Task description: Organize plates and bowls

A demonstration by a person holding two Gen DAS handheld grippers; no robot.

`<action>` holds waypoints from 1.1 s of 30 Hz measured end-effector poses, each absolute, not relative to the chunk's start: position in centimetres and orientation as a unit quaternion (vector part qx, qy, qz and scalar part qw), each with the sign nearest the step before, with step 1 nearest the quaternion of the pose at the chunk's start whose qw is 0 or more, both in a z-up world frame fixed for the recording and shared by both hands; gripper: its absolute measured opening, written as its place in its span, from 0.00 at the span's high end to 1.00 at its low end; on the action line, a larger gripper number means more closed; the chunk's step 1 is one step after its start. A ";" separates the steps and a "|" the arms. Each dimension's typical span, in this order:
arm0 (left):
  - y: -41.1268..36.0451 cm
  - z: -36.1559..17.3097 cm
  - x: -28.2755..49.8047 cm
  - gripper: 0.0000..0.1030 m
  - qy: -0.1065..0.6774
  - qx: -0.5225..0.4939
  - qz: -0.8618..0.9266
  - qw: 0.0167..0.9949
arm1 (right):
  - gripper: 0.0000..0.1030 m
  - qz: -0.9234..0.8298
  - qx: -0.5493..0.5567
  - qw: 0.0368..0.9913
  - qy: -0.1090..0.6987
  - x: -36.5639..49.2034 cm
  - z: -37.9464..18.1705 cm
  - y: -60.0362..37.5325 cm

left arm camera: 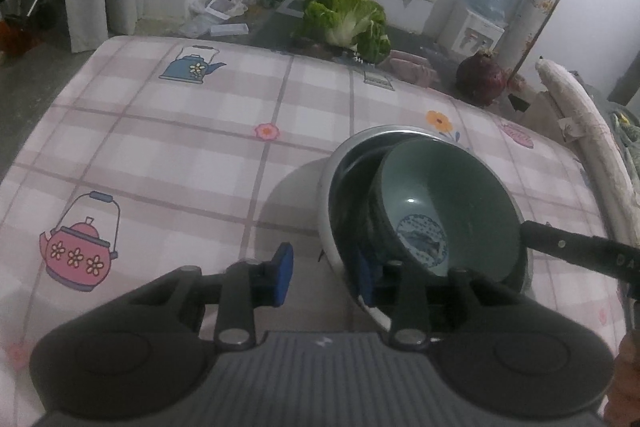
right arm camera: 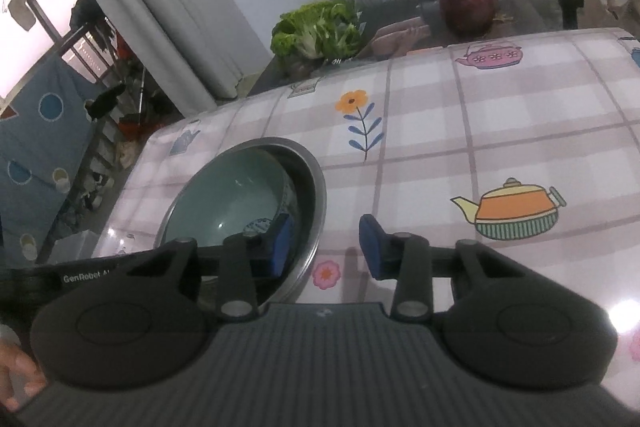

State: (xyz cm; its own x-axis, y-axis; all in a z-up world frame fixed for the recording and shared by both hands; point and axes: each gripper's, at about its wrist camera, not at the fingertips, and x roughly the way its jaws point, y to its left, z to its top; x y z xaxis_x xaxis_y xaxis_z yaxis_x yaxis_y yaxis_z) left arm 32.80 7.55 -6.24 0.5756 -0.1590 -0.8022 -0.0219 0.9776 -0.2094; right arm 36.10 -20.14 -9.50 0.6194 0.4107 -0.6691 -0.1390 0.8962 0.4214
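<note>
Both jaws part-open astride steel bowl (left arm camera: 334, 187) rim, untouching.

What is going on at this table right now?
A person holds a two-finger gripper in each hand over a pink checked tablecloth with teapot prints. A green ceramic bowl sits inside a larger metal bowl. The left gripper and the right gripper each straddle the metal bowl's rim from opposite sides, one blue pad inside and one outside. Neither pair of pads visibly presses on the rim yet.
</note>
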 end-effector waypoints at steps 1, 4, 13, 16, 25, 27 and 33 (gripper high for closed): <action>7.5 -6.4 33.0 0.69 0.460 -0.099 -0.040 0.882 | 0.69 0.156 0.164 0.884 0.410 36.2 -9.6 -20.0; 7.4 -6.7 33.4 0.75 0.462 -0.105 -0.044 0.880 | 0.74 0.156 0.162 0.881 0.416 37.0 -10.3 -19.6; 7.8 -7.9 34.5 0.84 0.464 -0.141 -0.052 0.873 | 0.79 0.159 0.155 0.878 0.423 38.3 -11.3 -18.7; 7.9 -8.4 34.7 0.84 0.467 -0.155 -0.053 0.869 | 0.80 0.160 0.155 0.877 0.425 38.7 -11.7 -18.3; 8.1 -8.4 34.8 0.87 0.464 -0.166 -0.051 0.869 | 0.90 0.164 0.174 0.871 0.429 39.2 -12.8 -17.2; 8.1 -8.4 34.7 0.87 0.463 -0.165 -0.049 0.869 | 0.90 0.165 0.178 0.870 0.429 39.3 -12.8 -17.2; 8.4 -8.1 34.6 0.87 0.465 -0.174 -0.045 0.867 | 0.89 0.169 0.179 0.872 0.424 39.2 -12.7 -17.1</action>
